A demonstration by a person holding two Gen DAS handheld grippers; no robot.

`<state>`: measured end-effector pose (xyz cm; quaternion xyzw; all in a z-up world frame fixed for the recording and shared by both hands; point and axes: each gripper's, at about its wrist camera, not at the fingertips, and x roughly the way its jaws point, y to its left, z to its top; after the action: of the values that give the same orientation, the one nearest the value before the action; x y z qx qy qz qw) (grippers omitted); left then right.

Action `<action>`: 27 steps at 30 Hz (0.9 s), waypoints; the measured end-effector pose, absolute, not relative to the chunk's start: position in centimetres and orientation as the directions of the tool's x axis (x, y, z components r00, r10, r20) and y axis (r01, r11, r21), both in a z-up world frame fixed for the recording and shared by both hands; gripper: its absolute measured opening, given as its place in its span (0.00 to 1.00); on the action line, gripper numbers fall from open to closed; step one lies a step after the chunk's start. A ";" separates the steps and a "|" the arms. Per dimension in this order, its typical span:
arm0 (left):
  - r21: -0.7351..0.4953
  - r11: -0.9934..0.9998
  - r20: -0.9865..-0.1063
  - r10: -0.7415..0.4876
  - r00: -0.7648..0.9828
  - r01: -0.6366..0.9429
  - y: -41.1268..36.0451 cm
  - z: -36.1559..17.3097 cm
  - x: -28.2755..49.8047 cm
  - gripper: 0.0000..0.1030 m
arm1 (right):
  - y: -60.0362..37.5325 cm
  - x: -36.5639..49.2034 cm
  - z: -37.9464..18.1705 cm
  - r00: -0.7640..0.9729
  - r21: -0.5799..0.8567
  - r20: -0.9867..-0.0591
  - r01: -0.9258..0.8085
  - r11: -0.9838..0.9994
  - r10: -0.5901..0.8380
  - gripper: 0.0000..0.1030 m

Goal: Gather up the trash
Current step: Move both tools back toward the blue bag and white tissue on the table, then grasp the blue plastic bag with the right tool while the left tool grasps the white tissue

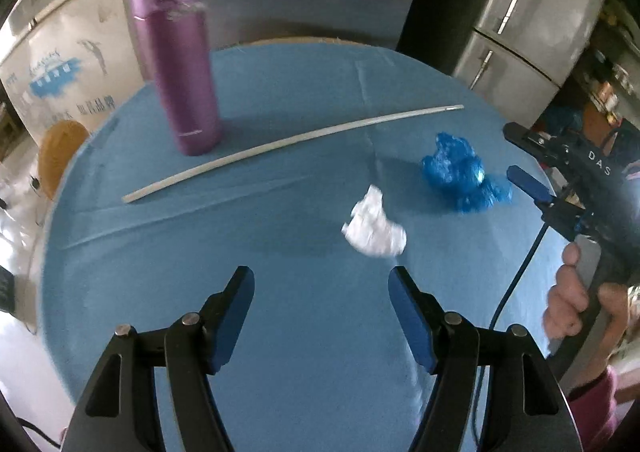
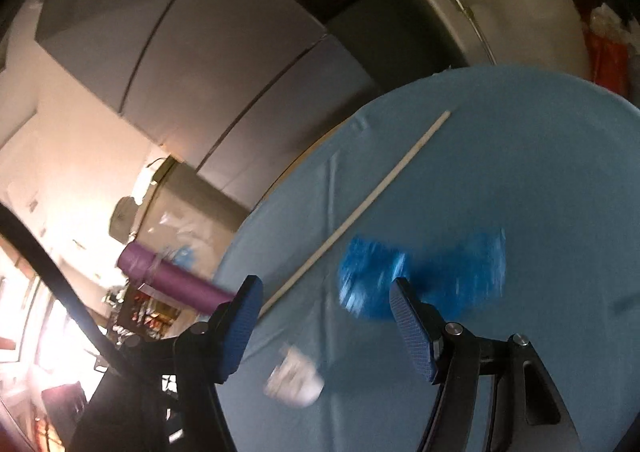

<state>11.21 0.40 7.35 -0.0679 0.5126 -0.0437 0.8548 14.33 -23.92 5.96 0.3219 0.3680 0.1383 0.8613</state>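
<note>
Blue-clothed bench [image 1: 280,332]: we hover both grippers, fingers spread and empty; white wad [image 1: 374,226] and blue plastic [image 1: 460,176] remain uncollected.

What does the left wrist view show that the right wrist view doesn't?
Left wrist only: the right gripper from outside, the hand holding it, and the purple bottle standing upright. Right wrist only: a blurred, cluttered room area past the table edge. Both: blue tablecloth, long white stick, crumpled white paper, blue plastic wad, refrigerator.
</note>
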 end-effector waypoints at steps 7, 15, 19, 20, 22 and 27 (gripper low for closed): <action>-0.206 0.979 -0.876 -0.188 0.445 0.008 -3.0 4.1 15.5 0.68 | -23.4 18.5 2.3 0.661 0.637 -0.598 0.048 0.769 0.454 0.67; -0.171 0.985 -0.904 -0.151 0.400 -0.013 -4.9 0.7 17.1 0.68 | -22.5 18.6 0.6 0.613 0.573 -0.648 0.000 0.819 0.453 0.54; -0.148 0.989 -0.906 -0.135 0.400 -0.002 -5.7 0.2 17.3 0.61 | -22.3 18.4 0.2 0.599 0.547 -0.644 -0.076 0.834 0.476 0.49; -0.138 0.990 -0.906 -0.126 0.403 -0.001 -6.0 0.1 17.2 0.57 | -22.5 18.4 0.1 0.595 0.553 -0.637 -0.089 0.828 0.489 0.47; -0.102 0.995 -0.899 -0.097 0.428 0.012 -6.7 0.0 17.2 0.48 | -23.2 18.4 0.1 0.584 0.595 -0.621 -0.082 0.800 0.522 0.44; -0.104 0.995 -0.897 -0.097 0.432 0.008 -7.1 0.1 16.9 0.42 | -25.2 18.5 -1.1 0.589 0.714 -0.541 -0.056 0.698 0.600 0.42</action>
<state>16.89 -7.05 0.07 -0.0421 0.5319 -0.0311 0.8452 18.52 -25.21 -1.07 0.3341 0.4073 0.1983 0.8265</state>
